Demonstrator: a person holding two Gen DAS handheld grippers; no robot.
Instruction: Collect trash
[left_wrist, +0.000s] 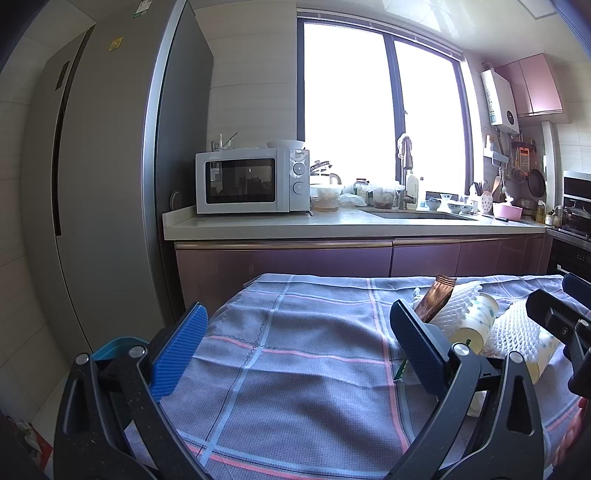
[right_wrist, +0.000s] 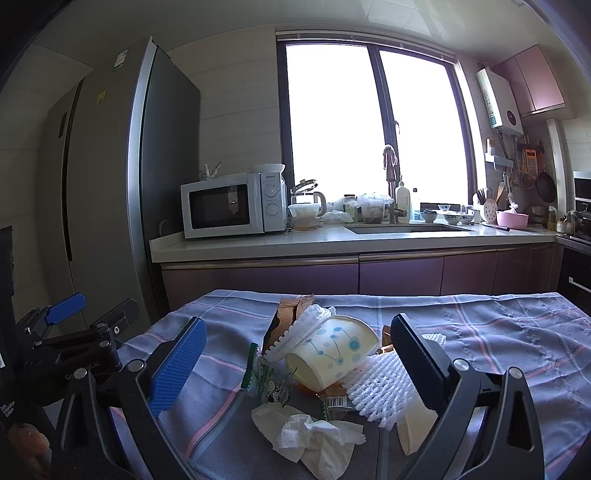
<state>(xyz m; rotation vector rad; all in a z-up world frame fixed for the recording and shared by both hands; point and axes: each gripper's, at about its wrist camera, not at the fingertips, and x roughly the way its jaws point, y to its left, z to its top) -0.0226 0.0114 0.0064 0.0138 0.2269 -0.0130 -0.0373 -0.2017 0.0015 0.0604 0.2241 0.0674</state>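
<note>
A pile of trash lies on a table covered with a checked cloth (right_wrist: 498, 332). In the right wrist view a dotted paper cup (right_wrist: 332, 350) lies on its side, with white foam netting (right_wrist: 376, 391), a crumpled tissue (right_wrist: 314, 439), a brown wrapper (right_wrist: 286, 317) and a green snack wrapper (right_wrist: 269, 384) around it. My right gripper (right_wrist: 295, 358) is open, its jaws on either side of the pile. My left gripper (left_wrist: 291, 347) is open and empty over bare cloth (left_wrist: 295, 369), left of the pile. The cup (left_wrist: 474, 325), netting (left_wrist: 517, 328) and brown wrapper (left_wrist: 436, 299) show at its right.
A teal bin rim (left_wrist: 110, 347) peeks out below the table's left edge. Behind stand a tall fridge (left_wrist: 110, 184), a counter with a microwave (left_wrist: 251, 181), a sink (right_wrist: 406, 229) and dishes, and purple cabinets (right_wrist: 369, 273). The left gripper shows at the right view's left edge (right_wrist: 74, 332).
</note>
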